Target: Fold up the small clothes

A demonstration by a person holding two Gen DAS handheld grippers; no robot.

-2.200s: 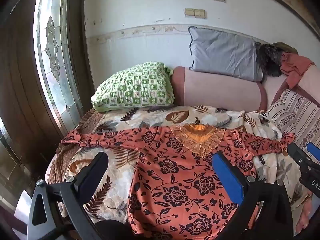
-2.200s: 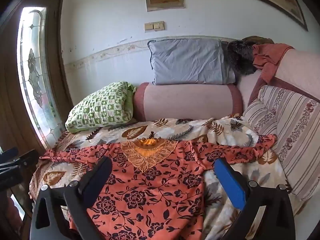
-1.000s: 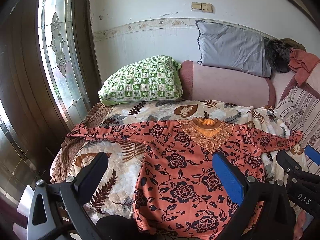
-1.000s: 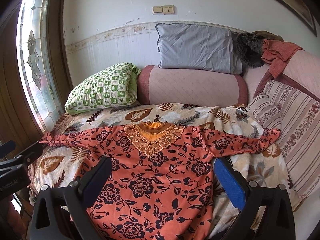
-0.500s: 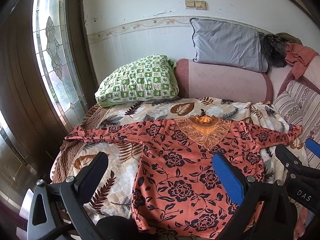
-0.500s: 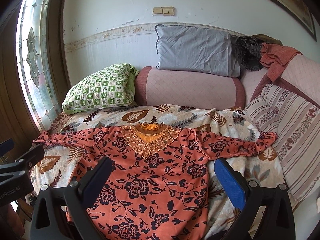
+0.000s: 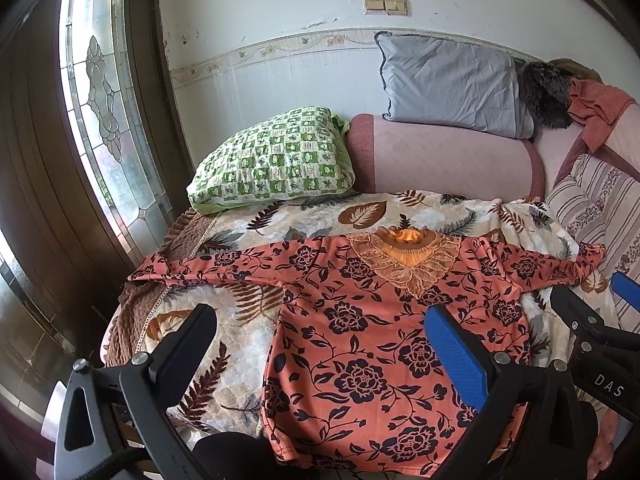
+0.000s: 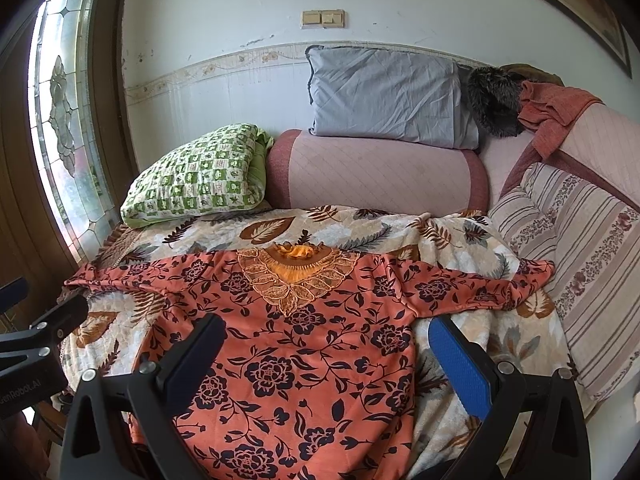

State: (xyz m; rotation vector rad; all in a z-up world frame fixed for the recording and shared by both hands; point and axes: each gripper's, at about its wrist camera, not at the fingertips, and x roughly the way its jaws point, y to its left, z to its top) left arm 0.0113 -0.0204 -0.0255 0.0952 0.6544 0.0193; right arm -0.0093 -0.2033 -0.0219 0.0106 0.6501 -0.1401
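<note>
An orange blouse with black flowers [image 7: 360, 320] lies spread flat on a leaf-print blanket [image 7: 248, 320], both sleeves stretched out sideways and its lace collar toward the pillows. It also shows in the right wrist view [image 8: 312, 344]. My left gripper [image 7: 320, 344] is open and empty, held above the blouse's lower left part. My right gripper [image 8: 324, 352] is open and empty, held above the blouse's lower right part. The right gripper also shows at the right edge of the left wrist view [image 7: 592, 320].
A green checked pillow [image 7: 272, 160], a pink bolster [image 7: 440, 160] and a grey pillow [image 7: 452, 84] sit at the back against the wall. A striped cushion [image 8: 580, 264] lines the right side. A stained-glass window [image 7: 100, 100] is at the left, beyond the bed's edge.
Both grippers shifted slightly over the blouse, first pulling back, then easing in again. The blouse has not moved. Both stay open.
</note>
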